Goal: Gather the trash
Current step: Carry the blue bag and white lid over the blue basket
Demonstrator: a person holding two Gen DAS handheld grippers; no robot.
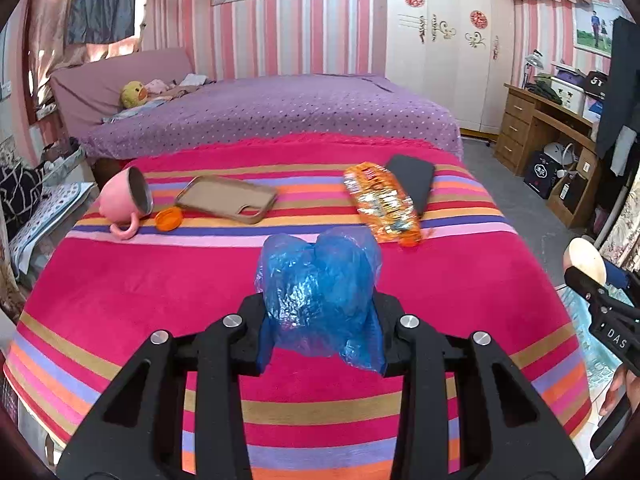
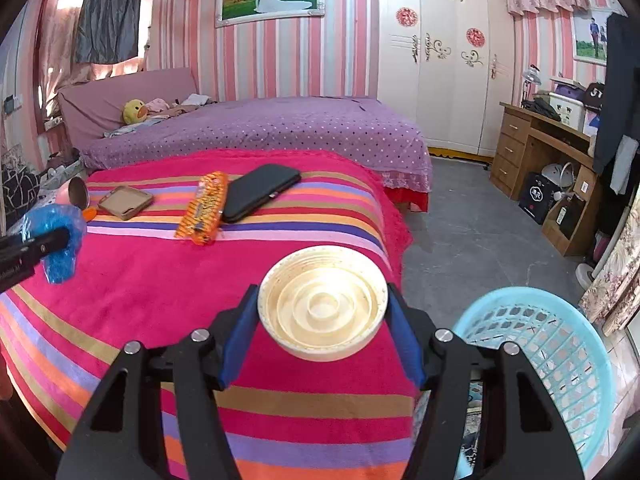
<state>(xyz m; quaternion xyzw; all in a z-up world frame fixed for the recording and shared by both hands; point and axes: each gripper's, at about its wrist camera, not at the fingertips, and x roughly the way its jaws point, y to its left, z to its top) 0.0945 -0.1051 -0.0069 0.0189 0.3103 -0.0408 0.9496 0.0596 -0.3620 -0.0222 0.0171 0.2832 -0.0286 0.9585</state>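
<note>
The blue plastic wrapper (image 1: 318, 300), a crumpled piece of trash, sat pinched between the narrow jaws of the left gripper (image 1: 320, 332) in the left wrist view, bulging up above the pads and hanging over the striped blanket (image 1: 140, 288). Ahead of that gripper and slightly to its right lay the orange snack packet (image 1: 384, 204), its long axis running diagonally away, touching the black phone (image 1: 414, 184) beyond it. Far to the gripper's right, the right gripper (image 1: 600, 292) showed at the frame edge with the cream lid (image 1: 586, 260). In the right wrist view, the right gripper (image 2: 322, 320) held the cream lid (image 2: 323, 308) across its width, jaws moderately wide and pads pressing its rim on both sides. The light blue basket (image 2: 560, 344) stood on the floor just to the right of and below this gripper, beside the bed edge. The right hand was judged nearer the basket; the left gripper (image 2: 36, 248), with the wrapper (image 2: 60, 236), lay well apart to the left, so its load would have to cross the bed corner.
</note>
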